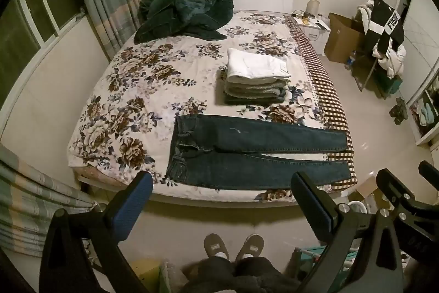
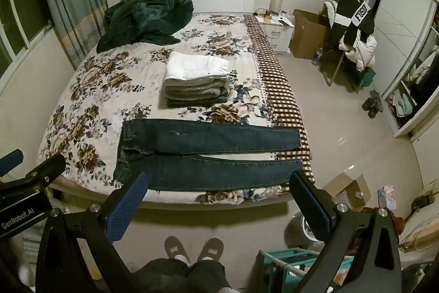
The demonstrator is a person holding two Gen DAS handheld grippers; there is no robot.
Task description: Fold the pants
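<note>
Dark blue jeans (image 1: 247,153) lie flat along the near edge of the floral bed (image 1: 131,89), waistband to the left, both legs stretched to the right. They also show in the right wrist view (image 2: 208,153). My left gripper (image 1: 222,183) is open and empty, held above the floor in front of the bed, short of the jeans. My right gripper (image 2: 219,183) is open and empty too, at about the same height, just in front of the near leg. Part of the right gripper shows at the right edge of the left wrist view.
A stack of folded clothes (image 1: 255,76) with a white piece on top sits mid-bed. A dark green blanket (image 1: 183,13) is heaped by the headboard. A cardboard box (image 1: 343,37) and a chair with clothes (image 1: 384,29) stand right. My slippered feet (image 1: 233,246) are below.
</note>
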